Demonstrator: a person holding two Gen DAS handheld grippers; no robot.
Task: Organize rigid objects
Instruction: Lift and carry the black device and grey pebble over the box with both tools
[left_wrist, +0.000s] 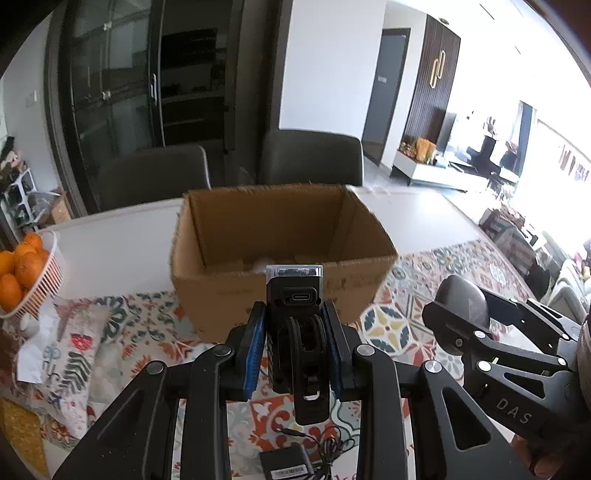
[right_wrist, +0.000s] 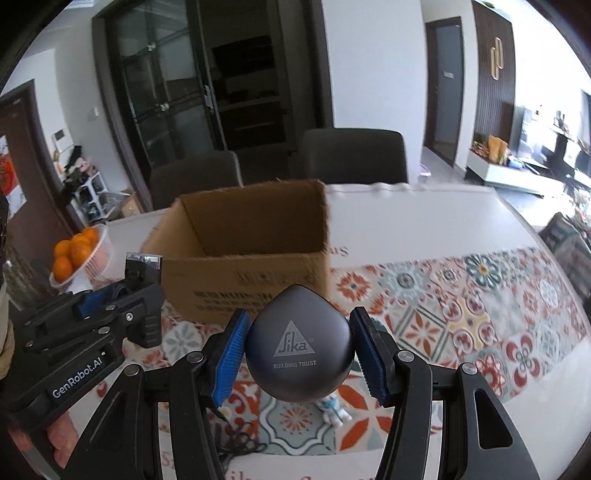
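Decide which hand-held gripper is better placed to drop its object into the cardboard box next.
Left, probably: the left hand-held gripper holds its black device nearly over the cardboard box rim; the right's grey case sits farther back.

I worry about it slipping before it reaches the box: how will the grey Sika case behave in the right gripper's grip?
The Sika case looks like a smooth, rounded hard shell, so it may slip or twist between the right gripper's ribbed blue pads. It probably stays stiff under pressure. Dropped into the cardboard box, it might rock or roll.

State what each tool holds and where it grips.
Left tool clamps the black gadget by its sides. Right tool clamps the grey case by its sides.
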